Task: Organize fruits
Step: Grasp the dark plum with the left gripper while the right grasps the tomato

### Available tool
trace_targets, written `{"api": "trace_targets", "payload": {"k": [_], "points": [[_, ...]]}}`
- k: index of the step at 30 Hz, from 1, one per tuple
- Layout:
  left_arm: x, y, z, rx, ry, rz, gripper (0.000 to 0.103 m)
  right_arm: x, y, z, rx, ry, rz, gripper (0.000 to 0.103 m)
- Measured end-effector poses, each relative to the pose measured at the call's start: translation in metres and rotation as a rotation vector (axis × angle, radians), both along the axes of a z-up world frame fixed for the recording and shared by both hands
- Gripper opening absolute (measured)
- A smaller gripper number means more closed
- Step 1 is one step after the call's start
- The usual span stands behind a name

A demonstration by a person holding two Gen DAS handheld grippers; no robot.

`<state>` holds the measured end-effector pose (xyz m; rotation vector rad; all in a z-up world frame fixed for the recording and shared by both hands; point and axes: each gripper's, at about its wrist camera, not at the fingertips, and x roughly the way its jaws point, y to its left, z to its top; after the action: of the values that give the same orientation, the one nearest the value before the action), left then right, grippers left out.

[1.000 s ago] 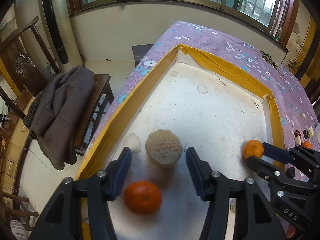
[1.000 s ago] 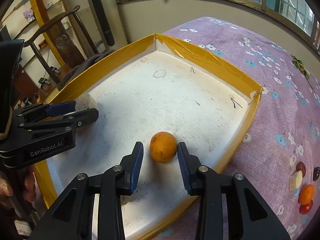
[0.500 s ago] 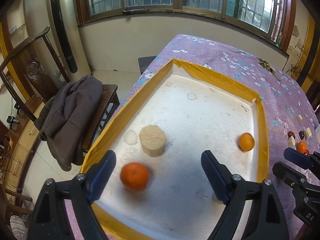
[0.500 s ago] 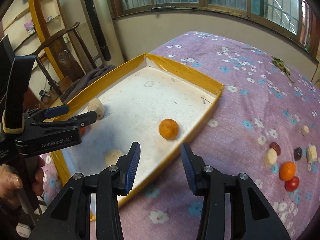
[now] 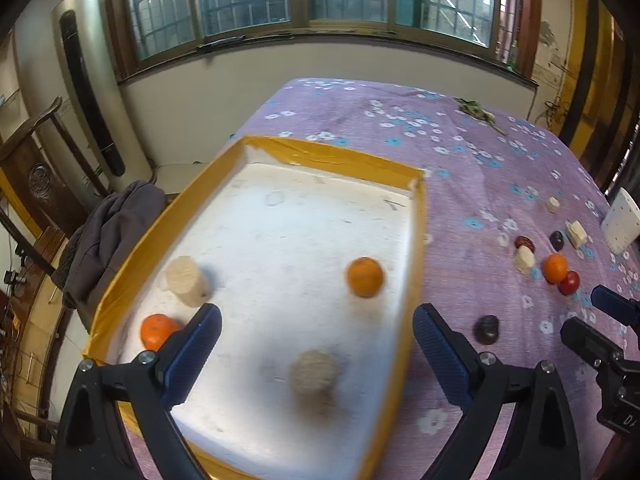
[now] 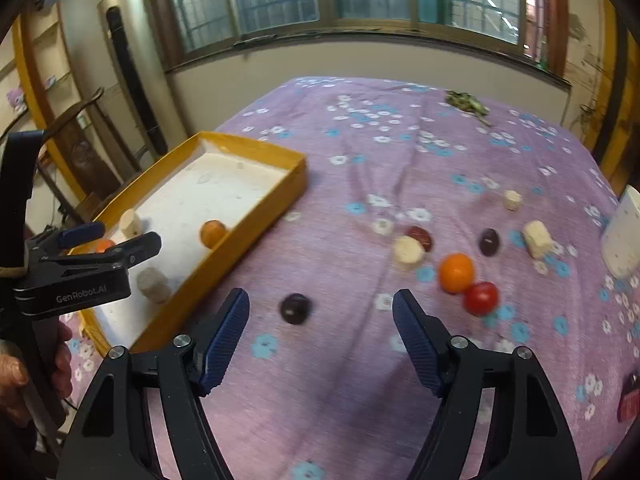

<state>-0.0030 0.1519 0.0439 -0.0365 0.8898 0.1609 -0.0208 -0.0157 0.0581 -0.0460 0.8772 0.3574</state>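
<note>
A yellow-rimmed white tray (image 5: 336,156) (image 6: 256,148) lies on the purple flowered cloth. In it are two oranges (image 5: 364,276) (image 5: 157,330) and two pale round pieces (image 5: 186,286) (image 5: 314,372). My left gripper (image 5: 316,354) is open and empty above the tray's near end. My right gripper (image 6: 320,336) is open and empty above the cloth, just behind a dark plum (image 6: 295,309). Loose on the cloth to the right are an orange (image 6: 456,273), a red tomato (image 6: 481,298), another dark plum (image 6: 490,242), a red date (image 6: 420,237) and pale pieces (image 6: 407,253).
A white perforated box (image 6: 622,236) stands at the cloth's right edge. A green sprig (image 6: 466,102) lies at the far side. A wooden chair with a grey jacket (image 5: 108,236) stands left of the table. Windows line the far wall.
Both grippers have pulled back from the tray and opened wider, leaving an orange each inside. The right gripper has swung right over the cloth toward the loose fruits.
</note>
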Motion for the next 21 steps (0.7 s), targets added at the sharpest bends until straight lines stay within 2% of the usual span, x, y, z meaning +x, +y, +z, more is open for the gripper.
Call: {"api": "trace_targets", "payload": {"k": [12, 21], "points": [[0.009, -0.077, -0.002, 0.016, 0.023, -0.136, 0.098, -0.002, -0.09, -0.012, 0.016, 0.02, -0.147, 0.075], [0.016, -0.114, -0.013, 0.05, 0.071, -0.205, 0.098, 0.03, -0.105, -0.038, 0.016, 0.042, -0.095, 0.075]]}}
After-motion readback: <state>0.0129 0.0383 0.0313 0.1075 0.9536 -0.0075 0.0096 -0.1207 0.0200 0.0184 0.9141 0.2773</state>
